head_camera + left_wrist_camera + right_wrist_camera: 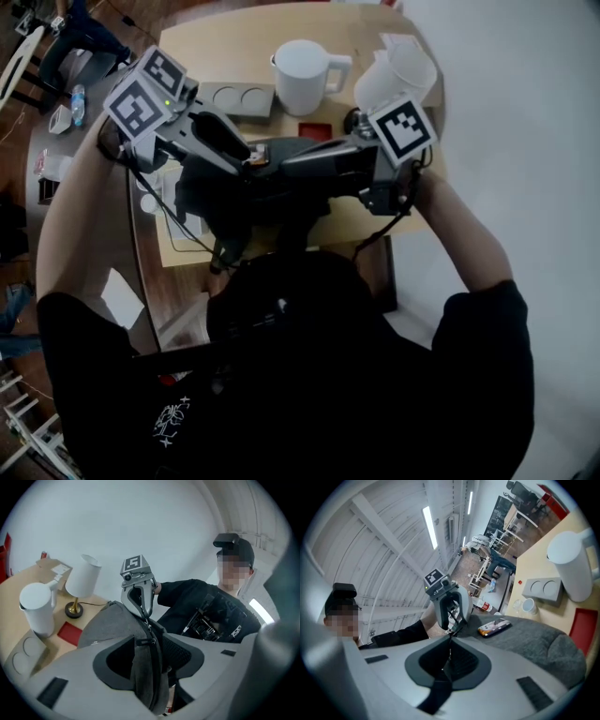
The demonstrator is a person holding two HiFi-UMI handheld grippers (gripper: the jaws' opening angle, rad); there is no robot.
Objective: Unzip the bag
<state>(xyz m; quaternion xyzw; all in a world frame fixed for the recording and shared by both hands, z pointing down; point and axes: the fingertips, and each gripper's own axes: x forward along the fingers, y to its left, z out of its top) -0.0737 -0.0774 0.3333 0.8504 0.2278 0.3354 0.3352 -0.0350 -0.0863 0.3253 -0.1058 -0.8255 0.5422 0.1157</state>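
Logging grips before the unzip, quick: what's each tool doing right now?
Left tool: open, edge of the grey bag between its jaws, unclamped.
Right tool: shut on a thin black strap.

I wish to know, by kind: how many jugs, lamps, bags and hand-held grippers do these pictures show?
White plastic jug with handle: 1
Table lamp with white shade and brass base: 1
Grey fabric bag: 1
Two-jaw grippers, left gripper and right gripper: 2
Total: 5

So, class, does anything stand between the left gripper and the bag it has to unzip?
Nothing visible does: grey fabric of the bag lies right between the open jaws of the left gripper. The right gripper is shut on a black strap of it.
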